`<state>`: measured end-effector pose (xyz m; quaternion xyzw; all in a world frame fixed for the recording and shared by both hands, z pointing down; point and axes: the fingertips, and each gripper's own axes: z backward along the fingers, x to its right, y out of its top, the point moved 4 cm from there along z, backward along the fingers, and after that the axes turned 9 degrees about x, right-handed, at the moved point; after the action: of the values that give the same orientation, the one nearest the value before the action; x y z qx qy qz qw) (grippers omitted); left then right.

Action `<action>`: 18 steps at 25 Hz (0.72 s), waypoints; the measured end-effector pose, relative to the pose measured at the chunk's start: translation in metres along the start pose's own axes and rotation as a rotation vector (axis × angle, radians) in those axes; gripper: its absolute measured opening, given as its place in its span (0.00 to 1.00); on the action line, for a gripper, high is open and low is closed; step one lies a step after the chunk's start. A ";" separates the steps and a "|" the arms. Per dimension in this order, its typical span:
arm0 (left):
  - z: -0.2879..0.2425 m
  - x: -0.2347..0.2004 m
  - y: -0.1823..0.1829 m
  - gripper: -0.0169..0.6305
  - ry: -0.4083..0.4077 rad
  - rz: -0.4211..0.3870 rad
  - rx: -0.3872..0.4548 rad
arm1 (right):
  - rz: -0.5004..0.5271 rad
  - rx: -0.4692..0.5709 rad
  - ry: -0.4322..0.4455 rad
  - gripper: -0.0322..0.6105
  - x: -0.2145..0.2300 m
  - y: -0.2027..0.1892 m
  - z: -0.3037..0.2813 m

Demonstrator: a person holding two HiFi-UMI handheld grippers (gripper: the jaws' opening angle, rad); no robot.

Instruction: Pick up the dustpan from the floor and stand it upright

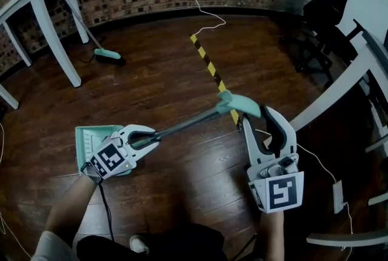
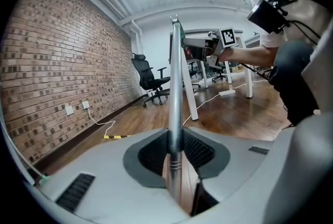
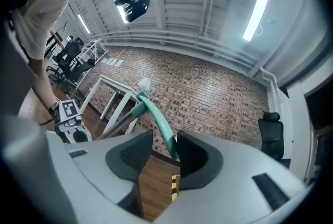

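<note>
The dustpan has a teal pan (image 1: 90, 135), a long grey handle (image 1: 188, 123) and a teal grip (image 1: 239, 103) at its end. My left gripper (image 1: 148, 140) is shut on the grey handle (image 2: 176, 88) close to the pan, which shows just behind the gripper in the head view. My right gripper (image 1: 267, 123) stands at the grip end. In the right gripper view the teal grip (image 3: 156, 116) lies between the jaws of the right gripper (image 3: 158, 153) against one pad, with a gap to the other. The handle slants up from left to right.
A broom (image 1: 109, 55) rests by a white table (image 1: 42, 5) at the back left. Yellow-black tape (image 1: 209, 66) crosses the wooden floor. A black office chair (image 1: 327, 5) and another white table (image 1: 339, 87) stand to the right, with a cable and power strip (image 1: 337, 196).
</note>
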<state>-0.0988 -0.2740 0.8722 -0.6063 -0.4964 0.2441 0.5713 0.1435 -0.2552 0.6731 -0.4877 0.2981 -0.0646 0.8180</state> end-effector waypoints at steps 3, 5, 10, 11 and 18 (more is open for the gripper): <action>0.001 0.001 0.002 0.20 -0.011 0.024 0.038 | -0.060 0.002 -0.025 0.27 0.003 -0.001 0.003; 0.002 0.001 0.008 0.20 -0.005 0.077 0.081 | -0.106 0.007 -0.040 0.27 0.005 -0.003 0.003; 0.013 -0.011 0.020 0.20 0.041 0.211 0.212 | -0.184 0.016 -0.035 0.27 -0.007 -0.012 -0.005; 0.017 -0.016 0.017 0.20 0.067 0.231 0.250 | -0.193 0.010 -0.031 0.27 -0.011 -0.016 -0.007; 0.039 -0.031 0.008 0.23 0.194 0.311 0.384 | -0.255 -0.017 0.024 0.27 -0.042 -0.039 -0.023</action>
<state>-0.1422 -0.2828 0.8472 -0.5763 -0.2848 0.3596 0.6764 0.1045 -0.2759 0.7152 -0.5278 0.2439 -0.1711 0.7954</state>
